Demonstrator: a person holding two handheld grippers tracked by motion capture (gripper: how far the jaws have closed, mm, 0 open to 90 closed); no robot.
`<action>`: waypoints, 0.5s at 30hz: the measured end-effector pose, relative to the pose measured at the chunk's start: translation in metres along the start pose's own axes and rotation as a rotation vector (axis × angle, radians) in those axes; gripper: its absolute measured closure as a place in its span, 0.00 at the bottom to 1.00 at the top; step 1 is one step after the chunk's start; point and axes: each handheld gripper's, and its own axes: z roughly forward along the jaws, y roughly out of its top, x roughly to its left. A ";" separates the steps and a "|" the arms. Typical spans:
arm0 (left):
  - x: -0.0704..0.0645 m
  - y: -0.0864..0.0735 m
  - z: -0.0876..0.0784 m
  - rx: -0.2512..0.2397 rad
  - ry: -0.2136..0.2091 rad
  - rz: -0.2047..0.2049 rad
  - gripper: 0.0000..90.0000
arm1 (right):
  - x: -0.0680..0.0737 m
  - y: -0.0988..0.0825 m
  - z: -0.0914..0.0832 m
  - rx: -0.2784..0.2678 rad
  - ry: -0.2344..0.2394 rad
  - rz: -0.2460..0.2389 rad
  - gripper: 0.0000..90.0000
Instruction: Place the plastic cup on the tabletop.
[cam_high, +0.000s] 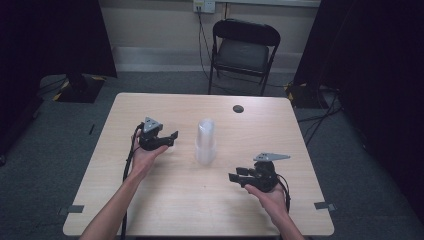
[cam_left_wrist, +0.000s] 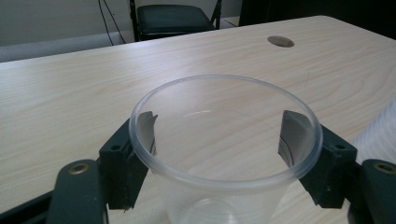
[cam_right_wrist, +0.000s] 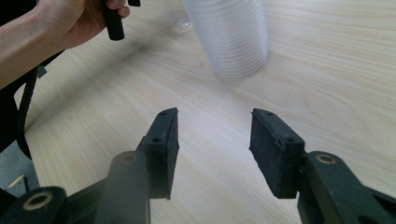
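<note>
A clear plastic cup (cam_left_wrist: 224, 186) stands upright between the jaws of my left gripper (cam_left_wrist: 224, 140); both pads press its wall just under the rim, so the gripper is shut on it. In the high view the left gripper (cam_high: 170, 137) hovers over the table's left half, pointing right. A tall stack of clear cups (cam_high: 206, 142) stands at the table's middle, and in the right gripper view the stack of cups (cam_right_wrist: 231, 39) rises ahead of the jaws. My right gripper (cam_high: 236, 176) sits near the front right, pointing left, and the right gripper (cam_right_wrist: 215, 149) is open with nothing between its pads.
The wooden table (cam_high: 150, 200) has a dark round cable hole (cam_high: 238, 108) at the back. A black folding chair (cam_high: 242, 52) stands behind the far edge. Cables trail from both grippers along the person's forearms.
</note>
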 end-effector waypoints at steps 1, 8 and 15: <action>-0.001 0.000 -0.001 0.009 -0.002 0.011 0.30 | 0.000 0.000 0.000 0.001 0.000 0.000 0.58; -0.004 0.000 -0.003 0.045 -0.014 0.030 0.27 | 0.001 0.000 0.001 0.002 -0.002 -0.002 0.58; -0.009 0.001 -0.005 0.059 -0.031 0.061 0.24 | 0.001 0.001 0.000 -0.001 -0.003 -0.001 0.58</action>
